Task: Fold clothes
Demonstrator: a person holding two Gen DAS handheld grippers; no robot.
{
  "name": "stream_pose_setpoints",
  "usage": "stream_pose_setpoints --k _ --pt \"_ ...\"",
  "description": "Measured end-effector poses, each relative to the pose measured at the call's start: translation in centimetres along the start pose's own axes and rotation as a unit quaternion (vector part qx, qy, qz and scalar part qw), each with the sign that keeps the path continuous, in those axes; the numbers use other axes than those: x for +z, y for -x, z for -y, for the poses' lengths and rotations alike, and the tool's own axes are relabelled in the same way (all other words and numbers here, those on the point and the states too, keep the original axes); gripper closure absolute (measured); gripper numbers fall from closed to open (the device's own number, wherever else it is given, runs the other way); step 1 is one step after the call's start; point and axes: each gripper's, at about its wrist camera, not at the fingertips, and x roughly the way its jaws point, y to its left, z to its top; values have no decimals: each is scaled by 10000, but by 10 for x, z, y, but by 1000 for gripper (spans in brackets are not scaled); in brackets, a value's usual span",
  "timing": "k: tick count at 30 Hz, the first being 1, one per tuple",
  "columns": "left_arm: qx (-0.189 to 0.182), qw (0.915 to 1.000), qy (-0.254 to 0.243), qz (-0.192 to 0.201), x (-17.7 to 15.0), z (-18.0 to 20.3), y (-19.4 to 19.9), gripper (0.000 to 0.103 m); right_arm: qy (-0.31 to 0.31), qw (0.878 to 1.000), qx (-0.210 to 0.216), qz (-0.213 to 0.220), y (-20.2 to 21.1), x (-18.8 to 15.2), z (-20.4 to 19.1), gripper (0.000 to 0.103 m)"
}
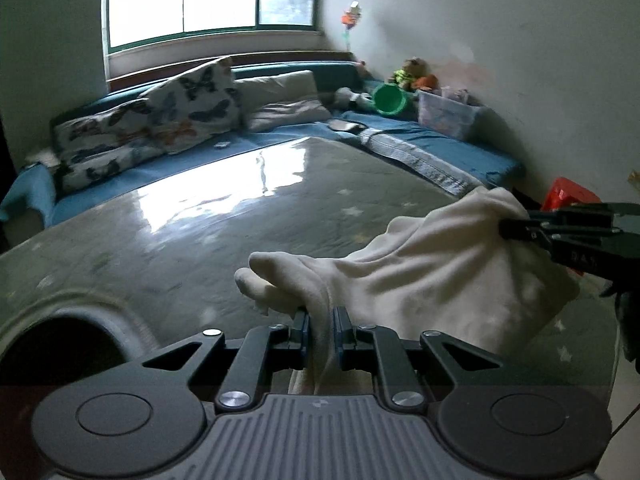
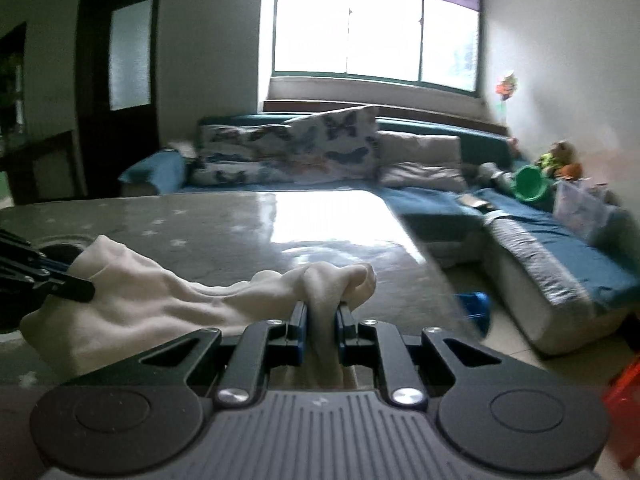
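Glossy grey bench (image 1: 200, 208) before a blue sofa (image 1: 420, 140), where 2 hand-held grippers, left hand-held gripper (image 1: 320, 316) and right hand-held gripper (image 2: 322, 312), each clamp bunched ends of a cream fleece garment (image 1: 432, 272) above it; spreading it taut and level should help a clean fold.

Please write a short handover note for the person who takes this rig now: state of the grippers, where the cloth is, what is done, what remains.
Left gripper: shut on the white garment.
Right gripper: shut on the same garment at another spot.
The garment hangs stretched between both grippers over the glossy table, bunched and wrinkled.
Done: both grips taken. No neat fold shows.
Left: lay it flat on the table, then fold.
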Motion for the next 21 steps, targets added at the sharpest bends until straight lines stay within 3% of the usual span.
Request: stream_pose_setpoints --k 4,7,11,16,18,21 --pt "-87 9999 -128 9 8 14 -24 89 20 9993 -384 -33 -7 -2 18 90" --pt "-180 9995 21 -254 6 20 -45 86 -64 9981 -588 -180 -18 -12 32 90" --pt "-56 9987 -155 -479 -5 30 -64 81 -89 9960 -795 -405 -35 -28 41 90" --pt "79 9983 -347 -471 -10 26 -65 75 -154 9939 -990 -465 -39 -34 43 85" --pt "126 9983 -377 -422 -9 25 -62 74 -161 9930 -1111 -355 -34 -32 44 78" --pt "110 9986 -346 -380 -11 23 -56 74 -262 9947 -972 -218 -28 -28 43 78"
